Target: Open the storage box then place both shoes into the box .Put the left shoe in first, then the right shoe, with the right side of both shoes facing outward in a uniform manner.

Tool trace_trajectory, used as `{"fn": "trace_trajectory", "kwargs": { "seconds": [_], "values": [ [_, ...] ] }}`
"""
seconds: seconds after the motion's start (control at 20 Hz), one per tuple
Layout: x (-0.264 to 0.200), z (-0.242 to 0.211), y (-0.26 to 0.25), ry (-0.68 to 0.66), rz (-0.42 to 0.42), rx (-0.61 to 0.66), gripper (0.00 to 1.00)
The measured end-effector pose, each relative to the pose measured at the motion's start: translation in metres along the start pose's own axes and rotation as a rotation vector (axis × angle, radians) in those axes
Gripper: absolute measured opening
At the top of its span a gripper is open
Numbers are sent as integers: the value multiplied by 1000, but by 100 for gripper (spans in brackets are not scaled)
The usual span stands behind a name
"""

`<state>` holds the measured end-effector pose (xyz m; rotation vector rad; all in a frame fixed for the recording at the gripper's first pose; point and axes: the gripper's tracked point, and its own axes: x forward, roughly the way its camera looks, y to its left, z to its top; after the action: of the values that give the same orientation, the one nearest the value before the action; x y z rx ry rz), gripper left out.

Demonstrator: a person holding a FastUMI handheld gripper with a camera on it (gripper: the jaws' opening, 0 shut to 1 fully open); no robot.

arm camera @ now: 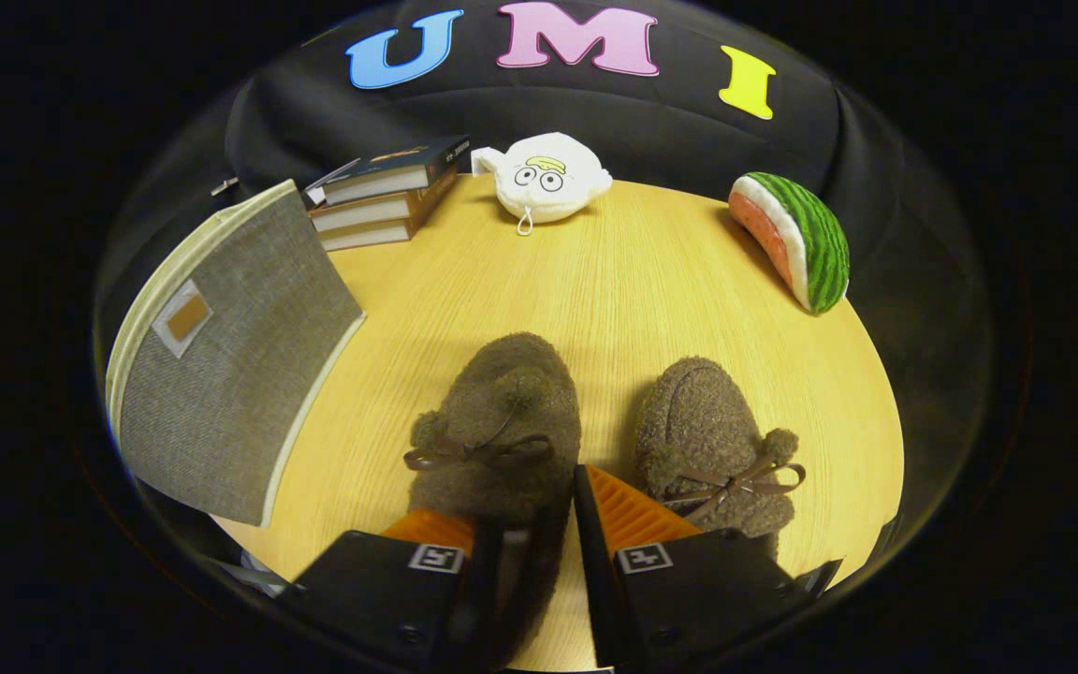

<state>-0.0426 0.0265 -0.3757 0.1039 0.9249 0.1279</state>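
The gripper's (525, 524) fingers hide the left shoe's (494, 426) heel from us. We cannot tell whether they press it.

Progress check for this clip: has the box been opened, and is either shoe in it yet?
Nothing looks finished: the grey storage box beside the books appears closed, and both shoes sit on the table. In hand: the gripper straddles the rear of the left-hand shoe; whether its fingers press it is unclear. Left: opening the box and placing this shoe and the other shoe inside.
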Motion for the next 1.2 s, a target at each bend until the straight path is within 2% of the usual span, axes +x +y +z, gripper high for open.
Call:
{"fn": "trace_trajectory", "kwargs": {
  "seconds": [0.1, 0.2, 0.45, 0.75, 0.95, 1.2],
  "values": [
    [-3, 5, -4, -3, -42, 23, 13],
    [-16, 16, -3, -17, -55, 50, 6],
    [-77, 68, 17, -60, -19, 161, 6],
    [-131, 139, 89, -83, 104, 288, 6],
    [-143, 165, 149, -51, 171, 316, 5],
    [-131, 162, 224, 46, 225, 330, 6]
  ]
}}
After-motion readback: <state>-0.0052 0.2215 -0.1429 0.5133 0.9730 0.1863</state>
